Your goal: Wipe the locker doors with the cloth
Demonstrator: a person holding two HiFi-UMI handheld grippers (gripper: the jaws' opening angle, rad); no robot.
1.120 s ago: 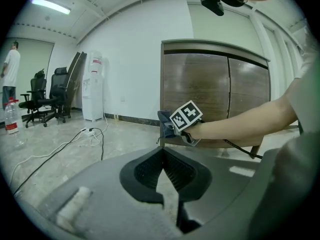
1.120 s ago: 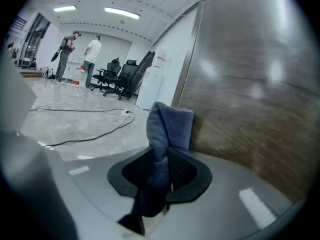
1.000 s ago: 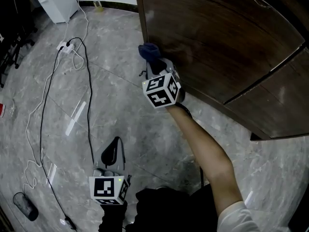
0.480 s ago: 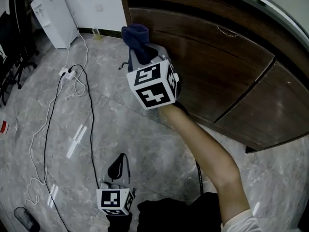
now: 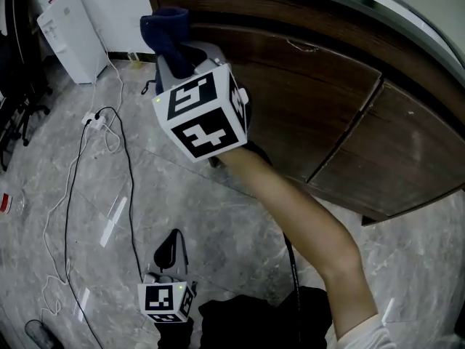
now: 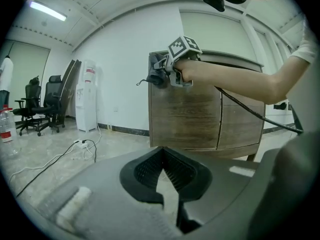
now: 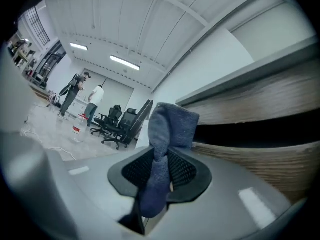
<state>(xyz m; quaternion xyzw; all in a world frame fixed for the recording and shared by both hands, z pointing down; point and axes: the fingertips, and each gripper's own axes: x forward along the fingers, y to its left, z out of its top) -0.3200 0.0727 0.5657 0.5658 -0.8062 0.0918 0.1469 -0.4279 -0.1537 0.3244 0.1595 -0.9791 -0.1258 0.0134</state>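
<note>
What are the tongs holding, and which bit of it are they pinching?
The right tongs pinch the blue cloth near its middle; its bunched top pokes out beyond them. The left tongs are shut, holding nothing.

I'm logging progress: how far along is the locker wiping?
Done: no wiped patch shows on the locker doors, so unclear. In hand: the right gripper clamps the blue cloth up near their top edge. Left: apparently both doors; the left gripper hangs shut, empty.
</note>
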